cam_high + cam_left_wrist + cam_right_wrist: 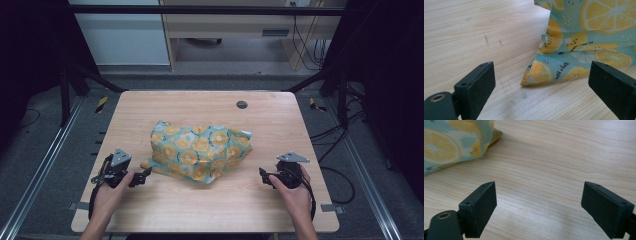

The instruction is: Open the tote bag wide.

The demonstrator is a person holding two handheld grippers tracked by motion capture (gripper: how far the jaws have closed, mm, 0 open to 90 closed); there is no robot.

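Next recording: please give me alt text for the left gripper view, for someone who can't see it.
A crumpled teal cloth printed with orange citrus slices lies on a light wooden table, its nearest corner pointing toward the camera. The left gripper has its two black jaws wide apart in the foreground, with nothing between them and the cloth corner just beyond.

The high view looks forward and down over the whole table (165, 205). Each gripper view sits low, skimming the wood up close. All three share the lemon-print cloth (200, 150) (584, 37) (451, 145).
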